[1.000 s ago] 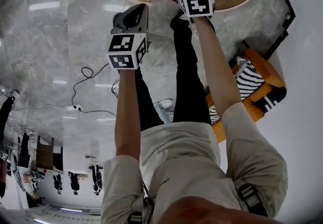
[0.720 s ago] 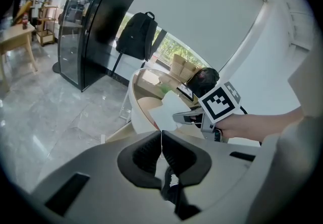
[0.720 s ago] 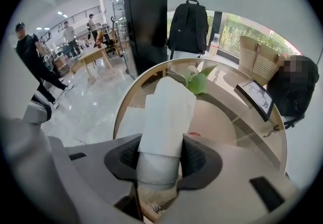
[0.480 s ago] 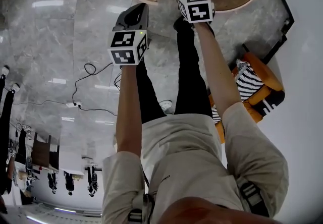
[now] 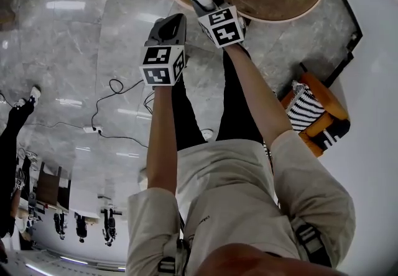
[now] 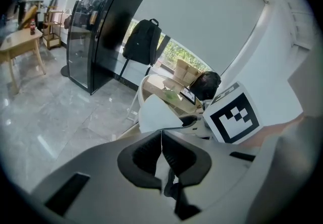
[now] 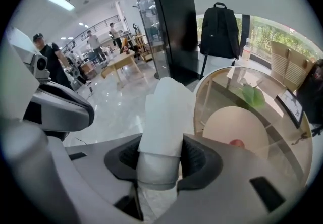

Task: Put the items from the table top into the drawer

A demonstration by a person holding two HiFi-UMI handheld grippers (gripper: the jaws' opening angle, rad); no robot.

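- Between the jaws of the right claw [image 7: 161, 160], a white folded item [image 7: 169, 112] is gripped, standing up past them.
- Left claw [image 6: 161, 155]: clenched, empty.
- The item hangs over the round table's [image 5: 305, 4] edge, so this looks like the carrying step.
- Next, likely: lower it into the drawer, then release.

Two claws, the left claw [image 6: 161, 137] and right claw [image 7: 160, 157]; one white paper-wrapped item [image 7: 169, 112]; one round counter [image 5: 314, 4]; one black backpack [image 7: 220, 29].
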